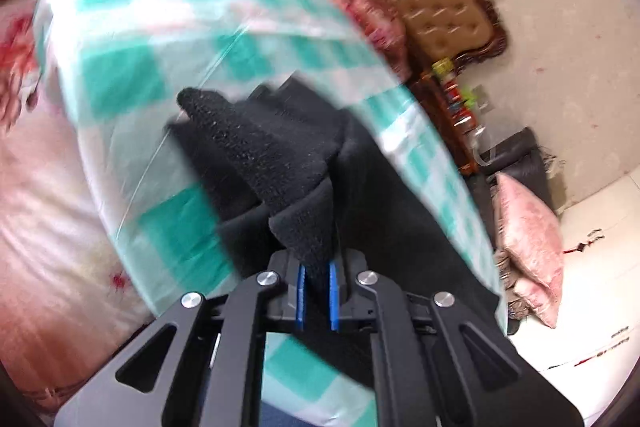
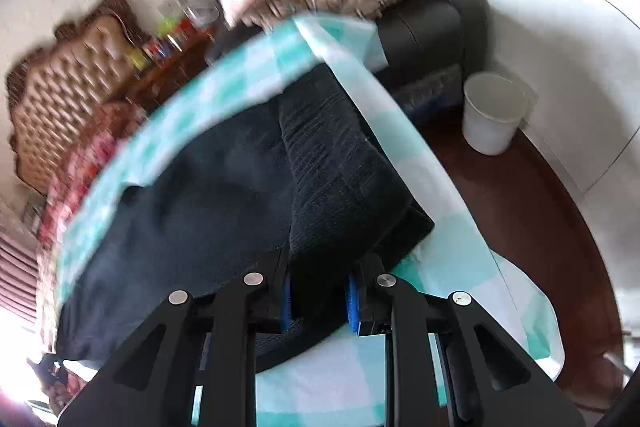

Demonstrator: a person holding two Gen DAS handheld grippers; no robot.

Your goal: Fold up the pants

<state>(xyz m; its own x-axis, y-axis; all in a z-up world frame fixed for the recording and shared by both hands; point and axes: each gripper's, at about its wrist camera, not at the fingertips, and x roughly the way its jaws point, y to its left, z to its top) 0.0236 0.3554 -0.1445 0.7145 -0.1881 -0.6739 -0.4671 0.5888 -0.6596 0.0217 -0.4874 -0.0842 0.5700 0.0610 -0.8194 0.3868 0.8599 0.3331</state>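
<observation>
Black pants (image 1: 280, 155) lie on a teal-checked cloth (image 1: 120, 75). Left gripper (image 1: 318, 291) pinches a raised fold directly ahead; right gripper (image 2: 318, 301) clamps a thicker folded edge between its pads.

The left gripper (image 1: 318, 297) is built of matte black metal: two broad outer plates, each cut through with a long rounded slot, and two narrower inner bars running forward. Four round silver screw heads sit where these pieces join, two on either side of the fingers. The fingers (image 1: 303, 297) are lined with bright blue pads. The right gripper (image 2: 319, 301) has the same make: black slotted plates, four silver screw heads, and blue pads on its black fingers (image 2: 286, 301).
</observation>
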